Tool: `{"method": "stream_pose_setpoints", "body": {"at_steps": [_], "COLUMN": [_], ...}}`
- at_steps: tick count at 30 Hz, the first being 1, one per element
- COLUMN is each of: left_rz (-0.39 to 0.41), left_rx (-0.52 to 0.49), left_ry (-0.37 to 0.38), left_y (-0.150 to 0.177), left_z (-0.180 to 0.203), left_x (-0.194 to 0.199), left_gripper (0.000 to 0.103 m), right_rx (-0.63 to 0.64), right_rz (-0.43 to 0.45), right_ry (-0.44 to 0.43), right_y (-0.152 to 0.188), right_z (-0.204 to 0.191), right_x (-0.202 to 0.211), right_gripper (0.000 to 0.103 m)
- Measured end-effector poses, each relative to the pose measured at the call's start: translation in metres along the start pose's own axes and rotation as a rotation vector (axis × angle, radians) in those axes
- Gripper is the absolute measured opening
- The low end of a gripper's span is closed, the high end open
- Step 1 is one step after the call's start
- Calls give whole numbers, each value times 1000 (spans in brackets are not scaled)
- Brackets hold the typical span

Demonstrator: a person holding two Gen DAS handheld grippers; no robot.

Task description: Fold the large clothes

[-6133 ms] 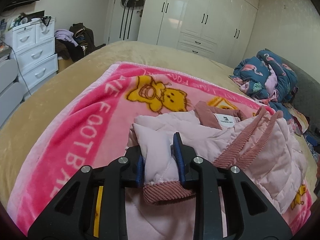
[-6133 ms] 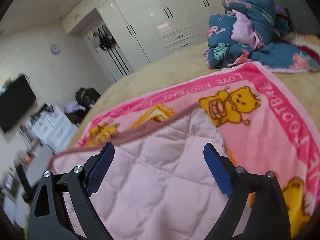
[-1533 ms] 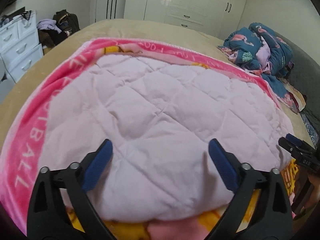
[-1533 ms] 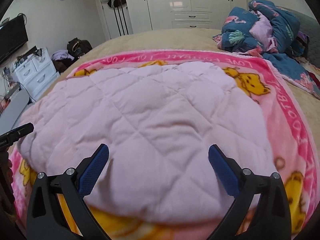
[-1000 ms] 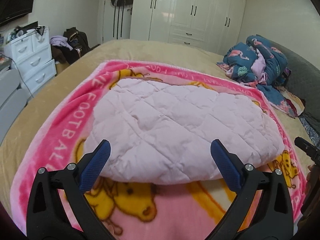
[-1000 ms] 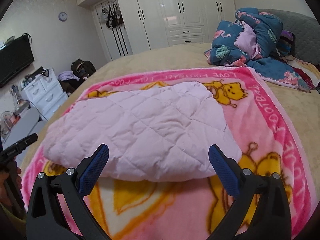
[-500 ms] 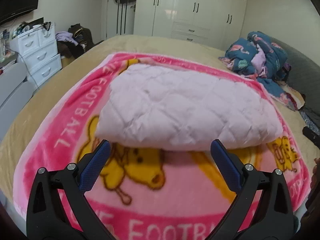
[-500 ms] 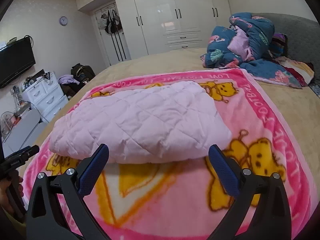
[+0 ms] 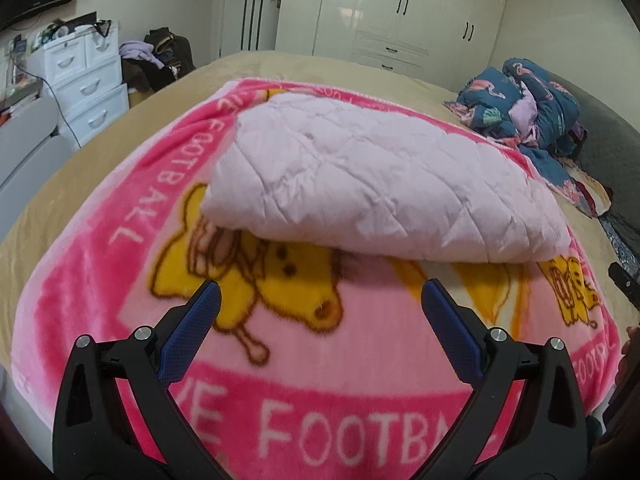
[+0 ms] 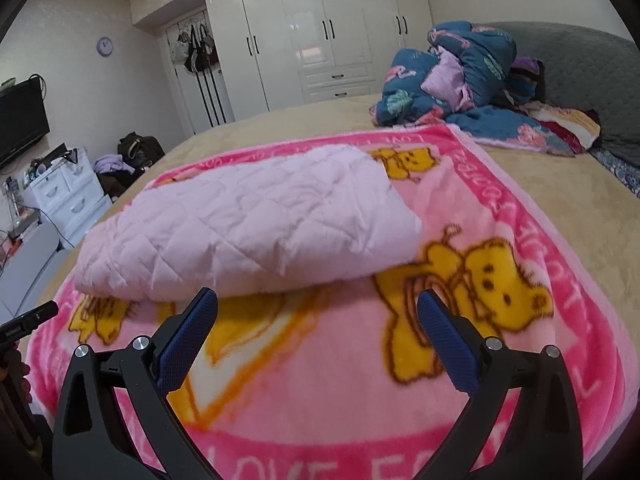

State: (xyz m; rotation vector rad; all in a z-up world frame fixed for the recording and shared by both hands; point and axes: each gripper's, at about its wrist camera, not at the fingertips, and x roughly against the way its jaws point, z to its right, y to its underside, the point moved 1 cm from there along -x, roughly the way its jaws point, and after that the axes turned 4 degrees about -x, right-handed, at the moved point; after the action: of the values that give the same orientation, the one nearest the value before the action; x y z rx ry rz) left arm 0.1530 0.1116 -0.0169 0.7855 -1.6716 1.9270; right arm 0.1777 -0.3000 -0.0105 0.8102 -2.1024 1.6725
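A pale pink quilted jacket (image 9: 372, 176) lies folded into a flat bundle in the middle of a pink bear-print blanket (image 9: 344, 360), seen again as the jacket (image 10: 248, 232) on the blanket (image 10: 520, 360) in the right wrist view. My left gripper (image 9: 320, 304) hangs open above the blanket's near part, short of the jacket's front fold, holding nothing. My right gripper (image 10: 318, 312) is open too, just before the jacket's near edge. The tip of the right gripper (image 9: 622, 286) shows at the left view's right edge, and the left gripper (image 10: 28, 320) at the right view's left edge.
The blanket covers a tan bedspread (image 9: 80, 160). A heap of blue patterned bedding (image 10: 460, 84) lies near the grey headboard (image 10: 580, 76). White drawers (image 9: 88, 80) and a dark clothes pile (image 9: 160, 60) stand beside the bed. White wardrobes (image 10: 320, 32) line the far wall.
Both grippers have drawn back from the folded jacket, so more blanket shows in front. Six seconds ago the left gripper held a cuff; both stand open with nothing in them now.
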Motion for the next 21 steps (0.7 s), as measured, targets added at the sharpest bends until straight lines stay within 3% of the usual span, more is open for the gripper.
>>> {"method": "stream_pose_setpoints", "body": {"at_steps": [12, 21], "left_rz": [-90, -138], "left_rx": [63, 120], "left_ry": [-3, -1], "left_y": [19, 14], "left_z": [-11, -18], "left_x": [-31, -55], "left_gripper": [94, 94], "right_rx": [-175, -259], "right_rz": [-134, -179], "right_ry": [14, 33], "right_y": [47, 45], "right_z": [22, 33], "right_x": [-29, -59], "right_gripper": [99, 99]}}
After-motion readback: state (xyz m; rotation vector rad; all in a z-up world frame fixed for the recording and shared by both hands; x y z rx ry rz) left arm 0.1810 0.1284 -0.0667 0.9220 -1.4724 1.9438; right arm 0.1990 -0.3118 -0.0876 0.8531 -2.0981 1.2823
